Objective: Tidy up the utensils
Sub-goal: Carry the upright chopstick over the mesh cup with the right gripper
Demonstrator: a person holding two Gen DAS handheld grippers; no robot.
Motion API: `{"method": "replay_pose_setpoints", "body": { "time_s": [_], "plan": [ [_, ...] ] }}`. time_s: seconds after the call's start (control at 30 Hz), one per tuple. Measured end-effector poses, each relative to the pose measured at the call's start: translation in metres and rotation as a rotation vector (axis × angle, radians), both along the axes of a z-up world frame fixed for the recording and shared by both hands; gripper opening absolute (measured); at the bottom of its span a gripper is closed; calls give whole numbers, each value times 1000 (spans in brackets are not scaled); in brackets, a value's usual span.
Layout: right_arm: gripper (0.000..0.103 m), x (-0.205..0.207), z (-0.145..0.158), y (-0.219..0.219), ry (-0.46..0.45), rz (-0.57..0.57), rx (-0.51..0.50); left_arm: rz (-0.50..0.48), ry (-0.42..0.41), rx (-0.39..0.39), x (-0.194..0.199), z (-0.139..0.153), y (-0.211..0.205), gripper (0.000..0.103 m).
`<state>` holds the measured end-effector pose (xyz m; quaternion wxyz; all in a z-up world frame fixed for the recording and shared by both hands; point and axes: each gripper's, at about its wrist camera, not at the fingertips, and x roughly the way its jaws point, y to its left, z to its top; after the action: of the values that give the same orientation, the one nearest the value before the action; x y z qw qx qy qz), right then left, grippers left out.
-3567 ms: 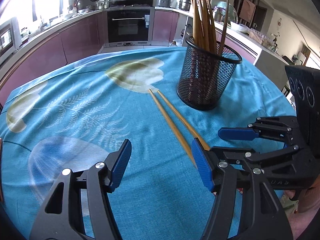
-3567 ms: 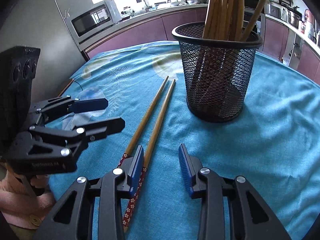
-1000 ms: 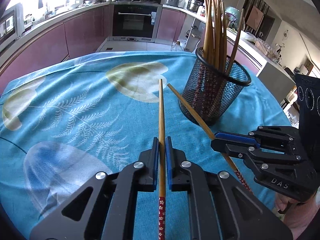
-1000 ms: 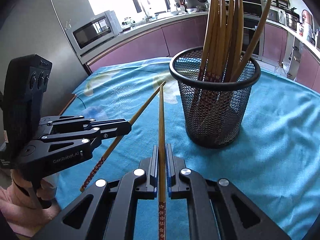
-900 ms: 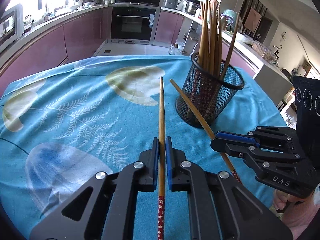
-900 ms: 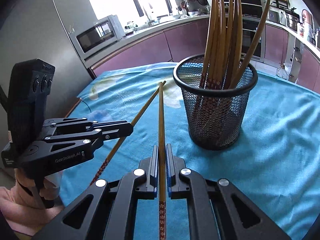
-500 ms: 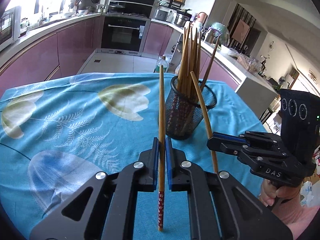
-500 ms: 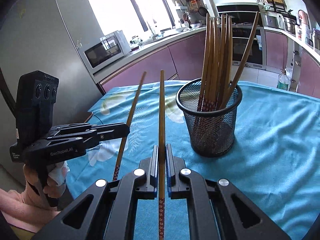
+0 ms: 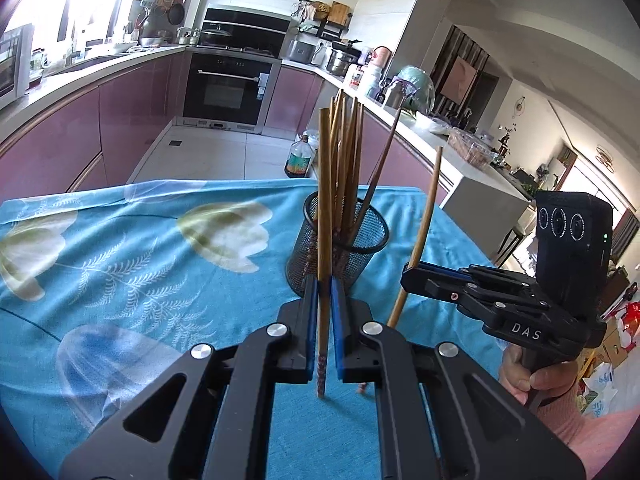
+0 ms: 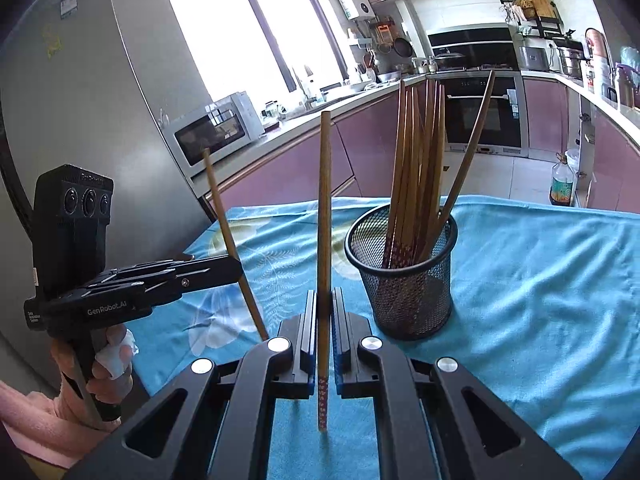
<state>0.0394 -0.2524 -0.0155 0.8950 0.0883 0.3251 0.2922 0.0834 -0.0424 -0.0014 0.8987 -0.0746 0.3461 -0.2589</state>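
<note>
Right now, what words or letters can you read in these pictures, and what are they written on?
"DAS" – white letters on the side of the right gripper, seen from the left wrist.
"GenRobot.AI" – white letters on the side of the left gripper, seen from the right wrist.
Small print left of that name: too small to read.
Sticker on the fridge: too blurred to read.
Label on the bottle on the floor: too blurred to read.

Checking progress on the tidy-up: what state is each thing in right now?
Left gripper: shut on one chopstick, held upright.
Right gripper: shut on another chopstick, held upright.
Mesh holder: standing upright on the tablecloth, holding a bundle of chopsticks.
</note>
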Motion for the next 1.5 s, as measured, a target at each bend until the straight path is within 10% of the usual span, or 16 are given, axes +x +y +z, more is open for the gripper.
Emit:
{"method": "replay_pose_setpoints", "body": {
  "time_s": [1.5],
  "plan": [
    [6,6,34,-12,-112,-30,-5,-28,-116,9,4,41,-19,7]
  ]
}}
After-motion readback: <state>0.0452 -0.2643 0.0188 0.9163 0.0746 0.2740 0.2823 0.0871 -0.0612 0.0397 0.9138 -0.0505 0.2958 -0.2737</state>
